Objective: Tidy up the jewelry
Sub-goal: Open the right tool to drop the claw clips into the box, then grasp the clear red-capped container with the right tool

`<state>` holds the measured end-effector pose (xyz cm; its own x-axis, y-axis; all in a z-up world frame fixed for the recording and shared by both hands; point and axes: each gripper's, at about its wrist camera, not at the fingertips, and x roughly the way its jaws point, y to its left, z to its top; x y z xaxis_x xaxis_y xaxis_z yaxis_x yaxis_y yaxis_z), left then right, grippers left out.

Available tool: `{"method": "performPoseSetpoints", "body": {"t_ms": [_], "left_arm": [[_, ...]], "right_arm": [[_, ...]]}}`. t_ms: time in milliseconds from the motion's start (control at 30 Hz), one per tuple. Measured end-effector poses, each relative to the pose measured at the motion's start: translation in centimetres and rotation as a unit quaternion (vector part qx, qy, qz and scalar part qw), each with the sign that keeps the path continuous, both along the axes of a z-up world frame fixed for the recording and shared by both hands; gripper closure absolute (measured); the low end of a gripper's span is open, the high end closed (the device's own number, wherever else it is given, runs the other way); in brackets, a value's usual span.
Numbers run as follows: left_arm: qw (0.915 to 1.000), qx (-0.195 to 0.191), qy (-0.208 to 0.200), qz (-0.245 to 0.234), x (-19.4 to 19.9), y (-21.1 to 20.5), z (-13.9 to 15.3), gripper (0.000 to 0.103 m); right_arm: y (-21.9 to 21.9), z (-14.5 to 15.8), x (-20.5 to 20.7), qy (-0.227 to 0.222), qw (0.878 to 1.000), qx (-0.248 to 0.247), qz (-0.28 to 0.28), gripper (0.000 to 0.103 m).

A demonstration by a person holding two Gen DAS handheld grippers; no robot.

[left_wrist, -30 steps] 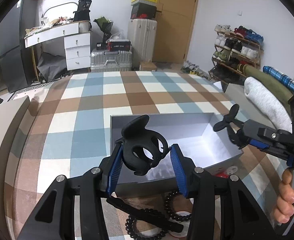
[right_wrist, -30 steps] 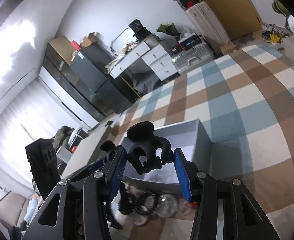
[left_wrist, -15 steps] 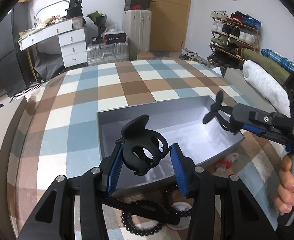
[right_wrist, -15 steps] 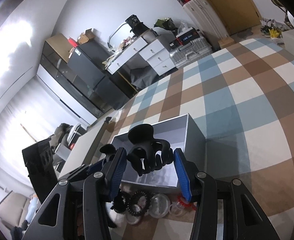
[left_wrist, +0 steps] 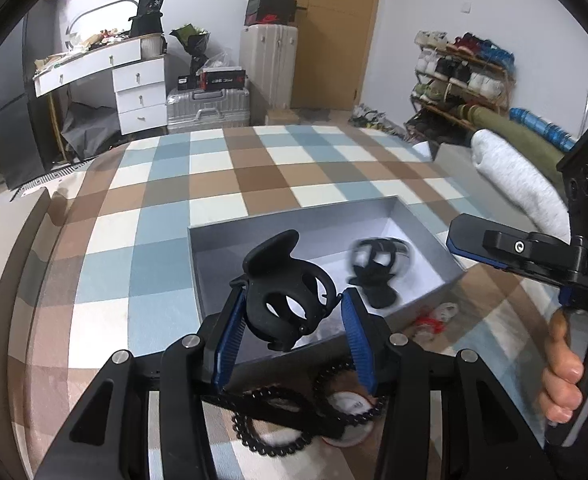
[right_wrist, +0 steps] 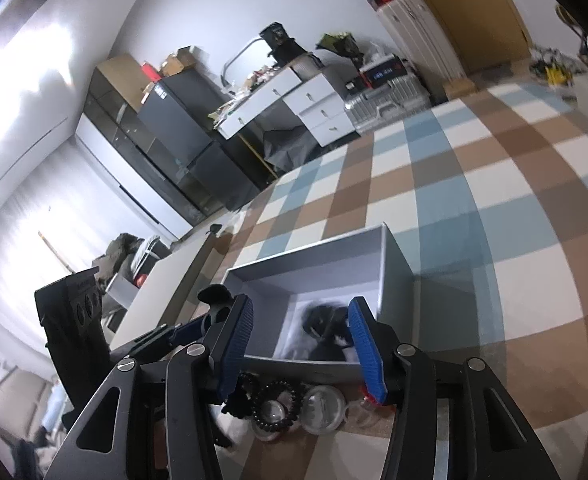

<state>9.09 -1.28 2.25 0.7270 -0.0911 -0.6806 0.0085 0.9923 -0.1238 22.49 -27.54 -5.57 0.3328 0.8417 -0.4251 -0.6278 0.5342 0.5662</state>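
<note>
My left gripper (left_wrist: 292, 296) is shut on a black hair claw clip (left_wrist: 278, 280), held just above the near wall of an open grey box (left_wrist: 294, 216) on the plaid cloth. My right gripper (right_wrist: 298, 312) hovers over the same box (right_wrist: 314, 248); its jaws are opening and nothing is between the blue pads. A second black claw clip (left_wrist: 376, 276) lies blurred on the box floor, seen below the right fingers (right_wrist: 324, 322). Black beaded bracelets (left_wrist: 270, 440) lie in front of the box, partly hidden by my left fingers.
Small round clear containers (right_wrist: 322, 404) and a red trinket (left_wrist: 428, 320) sit beside the bracelets (right_wrist: 278, 400) at the box's near side. A person's hand (left_wrist: 566, 364) grips the right handle. A grey rolled cushion (left_wrist: 514, 176) lies at the right; plaid cloth (left_wrist: 154, 216) spreads beyond.
The right gripper's jaws have widened and its claw clip has dropped out into the grey box. The left gripper still holds its clip; more of the box interior shows.
</note>
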Motion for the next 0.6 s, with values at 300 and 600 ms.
{"method": "performPoseSetpoints", "body": {"t_ms": [300,600], "left_arm": [[0.9997,-0.002,-0.022,0.006,-2.9,0.2,0.8,0.021],[0.9993,-0.016,-0.020,0.027,-4.8,1.4,-0.8,0.001]], "right_arm": [[-1.4,1.2,-1.7,-0.057,0.996,-0.056,-0.028,0.013],[-1.6,-0.6,-2.7,-0.069,0.985,-0.158,-0.026,0.004]]}}
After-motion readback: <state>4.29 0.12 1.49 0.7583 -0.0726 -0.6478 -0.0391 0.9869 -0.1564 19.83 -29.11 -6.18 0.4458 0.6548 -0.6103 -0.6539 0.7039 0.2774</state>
